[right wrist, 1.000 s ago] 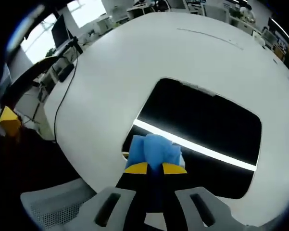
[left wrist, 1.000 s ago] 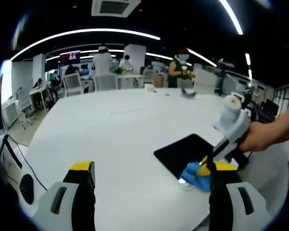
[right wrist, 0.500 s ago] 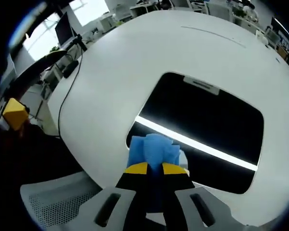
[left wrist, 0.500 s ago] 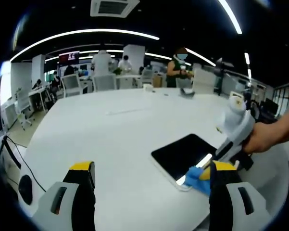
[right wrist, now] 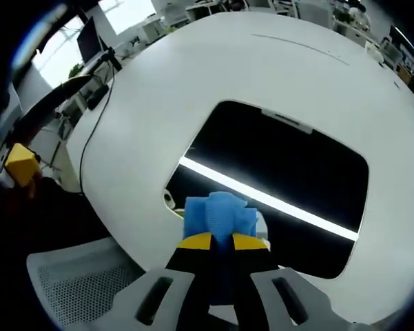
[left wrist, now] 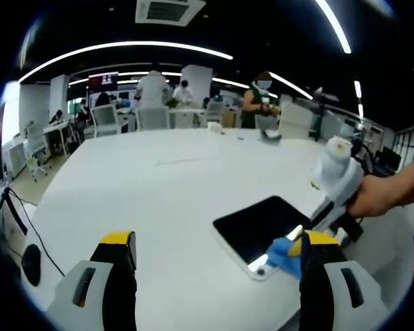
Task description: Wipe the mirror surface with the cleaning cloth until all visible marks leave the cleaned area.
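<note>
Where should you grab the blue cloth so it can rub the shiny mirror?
Grab the blue cloth at its bunched near end, coming from the table edge, as the right gripper does now. That probably leaves its puffy front free to press flat on the mirror, which lies flat near that edge.

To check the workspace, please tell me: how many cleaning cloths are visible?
1. The blue cleaning cloth is clamped in the right hand-held gripper, resting on the near edge of the mirror.
</note>
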`<action>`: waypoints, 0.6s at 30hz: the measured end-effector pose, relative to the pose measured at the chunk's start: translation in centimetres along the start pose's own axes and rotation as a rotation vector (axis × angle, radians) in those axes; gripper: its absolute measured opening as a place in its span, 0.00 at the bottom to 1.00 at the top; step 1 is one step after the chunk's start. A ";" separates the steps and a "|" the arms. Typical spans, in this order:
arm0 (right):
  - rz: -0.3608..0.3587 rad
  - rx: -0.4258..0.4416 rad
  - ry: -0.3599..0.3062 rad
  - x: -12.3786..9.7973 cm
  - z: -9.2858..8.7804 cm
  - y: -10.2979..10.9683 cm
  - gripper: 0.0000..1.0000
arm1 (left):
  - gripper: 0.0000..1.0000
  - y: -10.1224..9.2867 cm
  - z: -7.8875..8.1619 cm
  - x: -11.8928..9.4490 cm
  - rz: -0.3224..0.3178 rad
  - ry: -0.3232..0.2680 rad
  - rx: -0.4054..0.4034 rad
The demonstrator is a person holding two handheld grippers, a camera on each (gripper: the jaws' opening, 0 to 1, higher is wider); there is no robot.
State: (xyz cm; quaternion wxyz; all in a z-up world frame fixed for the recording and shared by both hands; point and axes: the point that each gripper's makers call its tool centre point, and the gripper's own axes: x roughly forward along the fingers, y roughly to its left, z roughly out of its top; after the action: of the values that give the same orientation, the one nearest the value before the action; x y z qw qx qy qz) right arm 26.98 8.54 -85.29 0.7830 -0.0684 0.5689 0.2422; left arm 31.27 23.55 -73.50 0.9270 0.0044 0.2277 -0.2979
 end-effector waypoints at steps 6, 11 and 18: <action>0.006 0.001 0.004 -0.2 -0.4 -0.5 0.03 | 1.00 0.0 -0.4 0.2 -0.001 0.006 -0.013; 0.007 -0.003 0.008 -0.2 -0.4 -0.5 0.03 | 1.00 -0.2 -0.3 0.3 -0.006 0.006 -0.013; 0.000 0.019 0.017 -0.2 -0.2 -0.9 0.03 | 1.00 -0.8 -0.3 0.3 -0.018 0.015 0.034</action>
State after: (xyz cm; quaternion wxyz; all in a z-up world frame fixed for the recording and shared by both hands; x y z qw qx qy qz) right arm 27.19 7.66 -85.33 0.7786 -0.0630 0.5779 0.2364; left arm 30.94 22.75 -73.82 0.9225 0.0201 0.2295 -0.3098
